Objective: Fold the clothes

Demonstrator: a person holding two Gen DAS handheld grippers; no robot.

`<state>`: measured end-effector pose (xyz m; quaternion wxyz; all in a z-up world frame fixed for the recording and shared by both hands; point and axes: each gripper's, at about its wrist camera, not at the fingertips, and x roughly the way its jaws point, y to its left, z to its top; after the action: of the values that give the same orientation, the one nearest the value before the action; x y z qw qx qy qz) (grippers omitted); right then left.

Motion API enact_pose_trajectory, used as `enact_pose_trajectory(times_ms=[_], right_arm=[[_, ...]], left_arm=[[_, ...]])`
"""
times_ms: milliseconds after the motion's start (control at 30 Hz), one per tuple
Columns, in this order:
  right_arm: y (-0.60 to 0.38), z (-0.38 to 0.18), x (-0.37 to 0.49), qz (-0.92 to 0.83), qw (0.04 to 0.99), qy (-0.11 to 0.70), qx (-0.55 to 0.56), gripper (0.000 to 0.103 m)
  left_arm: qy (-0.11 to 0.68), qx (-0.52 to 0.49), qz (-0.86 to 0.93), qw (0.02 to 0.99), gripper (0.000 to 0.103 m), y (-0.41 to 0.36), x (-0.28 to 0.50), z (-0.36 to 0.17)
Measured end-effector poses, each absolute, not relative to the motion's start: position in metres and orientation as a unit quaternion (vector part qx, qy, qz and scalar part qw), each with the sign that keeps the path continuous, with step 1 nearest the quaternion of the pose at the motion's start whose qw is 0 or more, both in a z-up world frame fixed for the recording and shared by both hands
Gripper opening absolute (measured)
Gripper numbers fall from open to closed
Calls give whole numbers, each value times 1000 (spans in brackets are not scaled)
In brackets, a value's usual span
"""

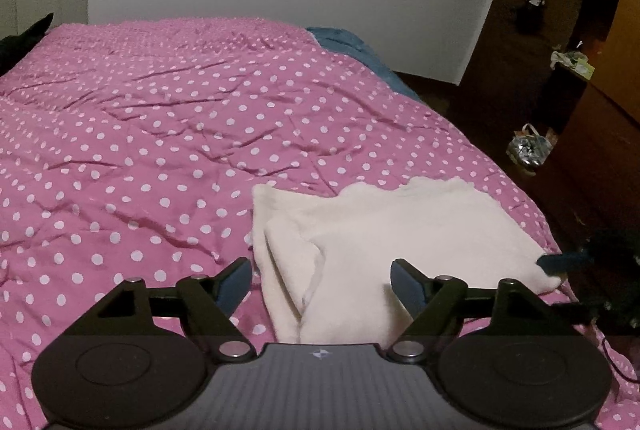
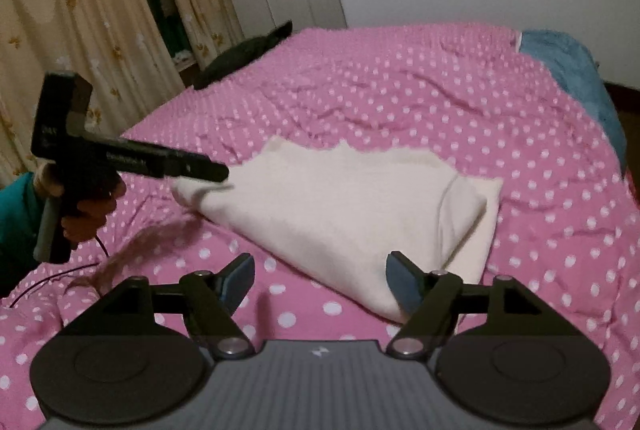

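Garments: just one, a cream fleece top [image 2: 344, 206], folded over on itself into a rough slab with a rounded fold on one side and a wavy far edge.
Where it sat: on the pink polka-dot bedspread [image 1: 140, 134], toward the near edge of the bed, right in front of both tongs.
Grippers: two. The left gripper [image 1: 320, 286] had its jaws spread wide above the near end of the top, pads not pressing on it. The right gripper [image 2: 320, 282] was just as wide apart, one finger over the top's corner, nothing pinched.
Other fabric: one blue blanket [image 2: 576, 78] at the far corner of the bed, one dark garment [image 2: 244, 58] at the far left edge, kinda hard to say what it was.
Hand: one hand [image 2: 90, 214] on the left tool's handle.
Containers: one bag [image 1: 528, 150] on the dark floor beside the bed; contents too murky to tell.
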<state>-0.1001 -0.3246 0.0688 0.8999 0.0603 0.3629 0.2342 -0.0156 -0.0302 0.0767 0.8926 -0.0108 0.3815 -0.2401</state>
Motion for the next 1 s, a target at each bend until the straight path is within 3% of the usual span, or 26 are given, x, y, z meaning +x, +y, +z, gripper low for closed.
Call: enact_pose_trajectory(times_ms=[100,233,467,533,1000], right_arm=[[-325,75,-98,238,902,355,59,75],[-326,83,-89,239,904,348,60,88],[-329,79,-55,226,908,346,70,95],[-328,76,-47,221,908,348,73,102],[-322,65,-49,197,912,348,90,103]], left_arm=[[390,-7,-234,891,81,-31,-13,75],[395,-1,-228,890,84,-33,-9,73],[404,0,-215,889,91,-35,-2,70],[409,2,-211,888,92,-36,0,68],[421,14,-193,886,100,-42,0,64]])
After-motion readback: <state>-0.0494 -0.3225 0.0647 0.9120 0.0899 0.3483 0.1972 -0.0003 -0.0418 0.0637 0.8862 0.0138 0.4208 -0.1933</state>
